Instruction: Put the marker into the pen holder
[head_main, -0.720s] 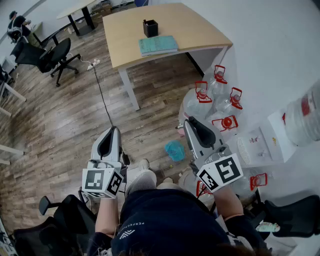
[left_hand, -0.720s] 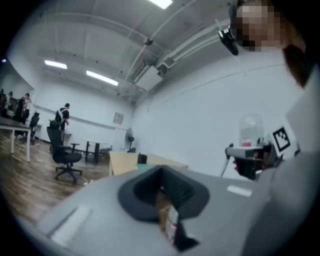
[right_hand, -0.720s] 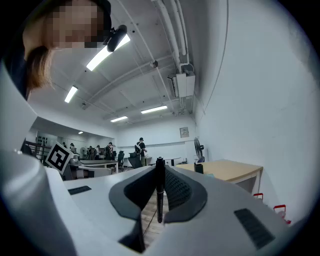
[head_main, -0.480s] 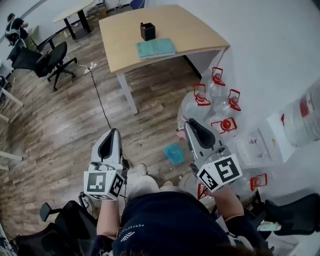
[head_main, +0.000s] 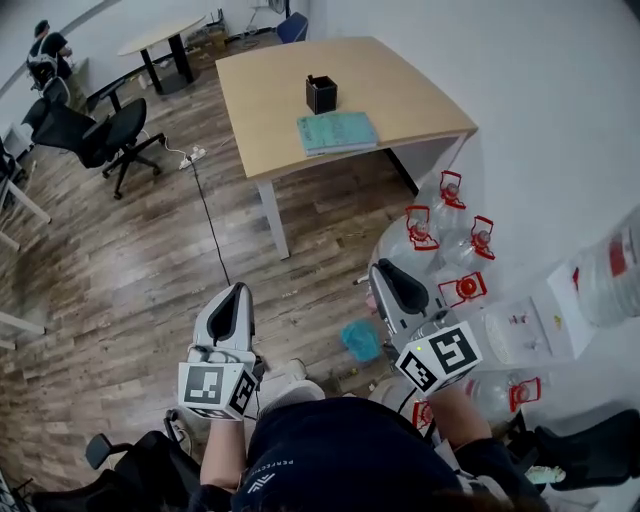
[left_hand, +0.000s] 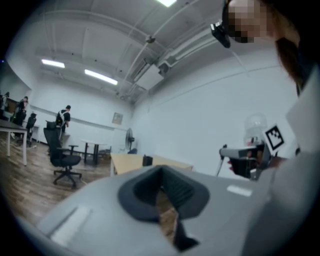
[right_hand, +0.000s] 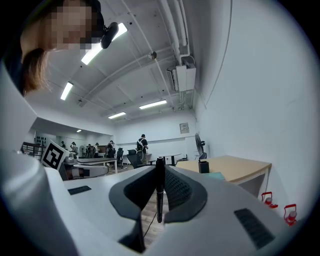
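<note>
Right gripper (head_main: 385, 272): 2 jaws closed on a black marker (right_hand: 159, 192). The marker stood upright between the pads, with its capped end just above the jaw tips and its lower end hanging in the gap below. It was held in the air over the wooden floor (head_main: 120, 280), well apart from the desk (head_main: 400, 75).

Left gripper (head_main: 236, 296): nothing between the pads. The jaws looked drawn together to a narrow slit, though the left gripper view was blurred. It was held level beside the right gripper, the person's body below both.

Pen holder (head_main: 321, 94): 1 black square cup, upright near the middle of the desk. A teal notebook (head_main: 337, 131) lay flat just beside it, between the cup and the desk's near edge.

Water jugs (head_main: 418, 228) with red caps stood clustered on the floor by the desk's near right corner, next to the right gripper. A small teal item (head_main: 360, 340) lay on the floor between the 2 grippers. It was possibly a cloth.

An office chair (head_main: 95, 135) stood well off the desk's left edge.
</note>
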